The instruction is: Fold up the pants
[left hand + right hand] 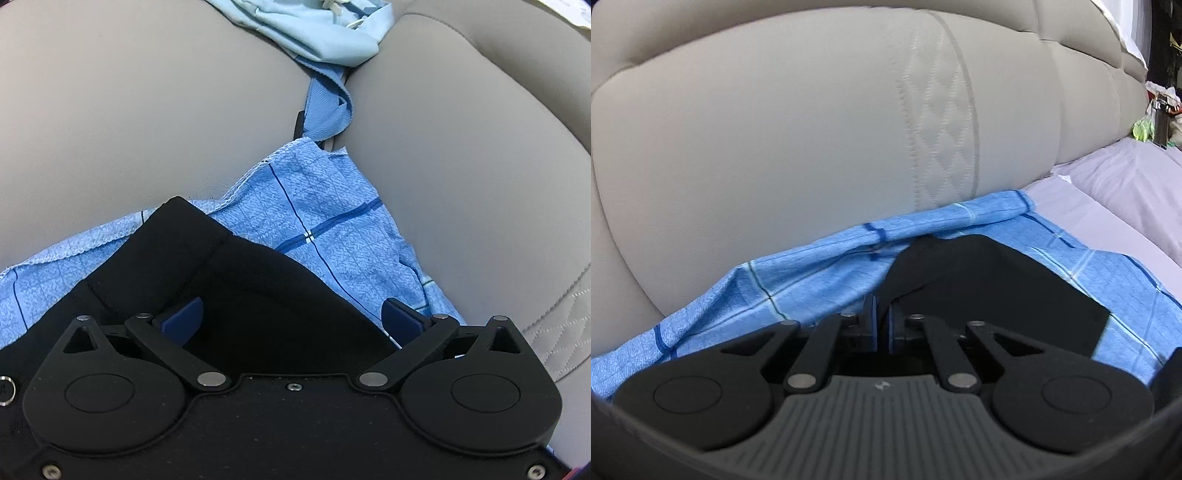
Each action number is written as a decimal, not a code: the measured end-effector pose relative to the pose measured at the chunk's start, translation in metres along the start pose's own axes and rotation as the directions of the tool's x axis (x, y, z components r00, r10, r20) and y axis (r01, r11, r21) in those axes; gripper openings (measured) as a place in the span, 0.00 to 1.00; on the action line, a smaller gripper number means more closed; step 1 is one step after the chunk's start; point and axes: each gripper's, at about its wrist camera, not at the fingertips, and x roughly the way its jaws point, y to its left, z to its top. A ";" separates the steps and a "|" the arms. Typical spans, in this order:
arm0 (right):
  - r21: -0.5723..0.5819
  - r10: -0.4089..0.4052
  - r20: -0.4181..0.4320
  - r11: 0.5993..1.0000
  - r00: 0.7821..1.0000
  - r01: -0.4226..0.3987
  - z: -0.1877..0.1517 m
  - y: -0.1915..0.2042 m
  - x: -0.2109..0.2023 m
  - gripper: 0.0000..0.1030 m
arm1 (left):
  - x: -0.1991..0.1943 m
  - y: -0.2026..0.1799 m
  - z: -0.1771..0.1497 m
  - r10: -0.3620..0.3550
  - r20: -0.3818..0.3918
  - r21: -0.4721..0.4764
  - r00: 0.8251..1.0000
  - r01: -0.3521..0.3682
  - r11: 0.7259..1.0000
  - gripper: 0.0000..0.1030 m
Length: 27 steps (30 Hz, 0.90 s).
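The black pants [236, 273] lie on a blue checked cloth [325, 221] on a grey padded seat. My left gripper [291, 317] is open, its blue-padded fingers spread wide just over the pants' upper edge. In the right wrist view my right gripper [882, 321] is shut on a fold of the black pants [990, 280], which spread out to the right over the blue checked cloth [798, 280].
Grey upholstered cushions [147, 122] rise behind the cloth, with a quilted panel [938, 122]. A light blue garment [325, 29] is tucked into the gap between cushions. A lilac sheet [1115, 199] lies to the right. Clutter [1160, 118] stands at the far right.
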 end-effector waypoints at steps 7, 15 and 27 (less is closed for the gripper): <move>0.008 0.039 -0.009 0.999 0.999 -0.039 -0.010 -0.025 -0.008 0.08 | 0.011 -0.011 0.005 0.074 -0.028 -0.003 0.997 -0.074 0.997 0.97; 0.016 0.047 -0.010 0.999 0.999 -0.047 -0.017 -0.037 -0.019 0.08 | -0.002 -0.017 -0.010 0.178 0.031 0.133 0.984 -0.180 0.975 0.29; 0.046 -0.028 0.117 0.999 0.993 0.023 -0.021 -0.074 -0.091 0.06 | -0.084 0.025 -0.009 0.036 0.050 0.133 0.998 -0.043 0.990 0.06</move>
